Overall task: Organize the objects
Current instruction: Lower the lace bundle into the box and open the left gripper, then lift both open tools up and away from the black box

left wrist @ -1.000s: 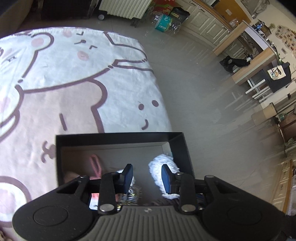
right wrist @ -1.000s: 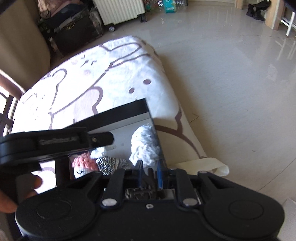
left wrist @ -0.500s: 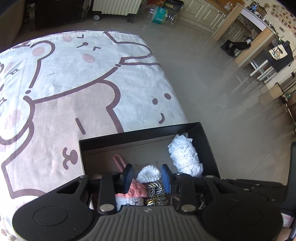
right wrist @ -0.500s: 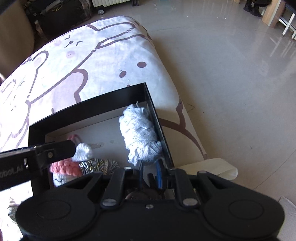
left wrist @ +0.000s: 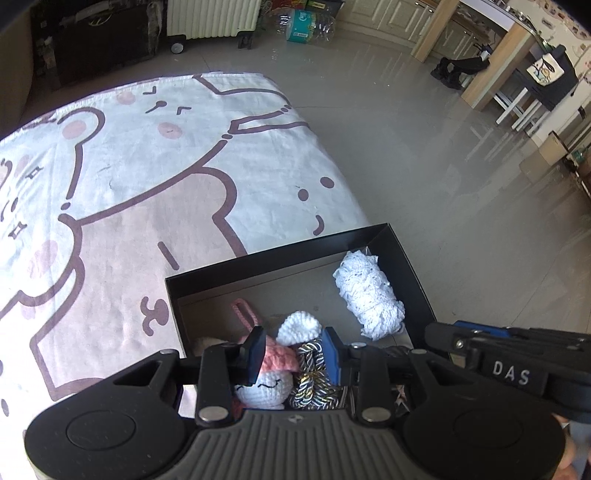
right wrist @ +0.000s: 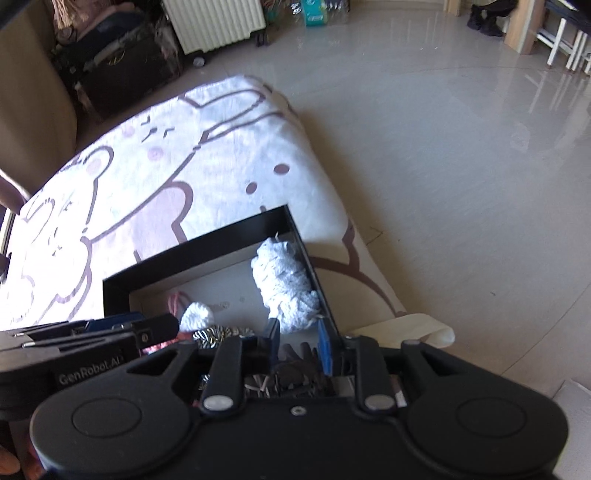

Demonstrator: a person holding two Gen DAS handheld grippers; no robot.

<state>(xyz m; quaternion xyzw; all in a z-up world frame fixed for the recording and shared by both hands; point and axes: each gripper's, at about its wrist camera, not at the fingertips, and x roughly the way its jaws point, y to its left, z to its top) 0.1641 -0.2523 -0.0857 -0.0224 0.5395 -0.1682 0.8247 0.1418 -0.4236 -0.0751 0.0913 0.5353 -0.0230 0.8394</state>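
An open black box [left wrist: 280, 258] rests on the blanket. Inside lie a white crochet bundle [left wrist: 369, 295] by the right wall, a pink-hatted white crochet toy [left wrist: 266, 380], a white crochet ball [left wrist: 299, 325], a gold-and-black braided cord [left wrist: 314, 376] and a pink loop [left wrist: 245, 314]. My left gripper [left wrist: 291, 350] hovers over the toy, its jaws a little apart and gripping nothing. My right gripper [right wrist: 297, 343] hangs over the near right corner of the box [right wrist: 199, 254]. Its jaws are opening, with nothing pressed between them. Dark small items [right wrist: 291, 376] lie below, and the bundle [right wrist: 284, 288] is just beyond.
The box sits near the right edge of a cartoon-bear blanket [left wrist: 147, 184]. Shiny tiled floor [left wrist: 443, 166] lies to the right. A white radiator [left wrist: 210, 18], a pack of bottles [left wrist: 306, 29] and wooden furniture [left wrist: 491, 62] stand far back. A cream fabric strip [right wrist: 406, 328] hangs off the blanket's edge.
The right jaws have parted from a narrow slit to a wider gap. The left view has rolled, so the whole box and its contents now show. The left jaws kept the same gap.
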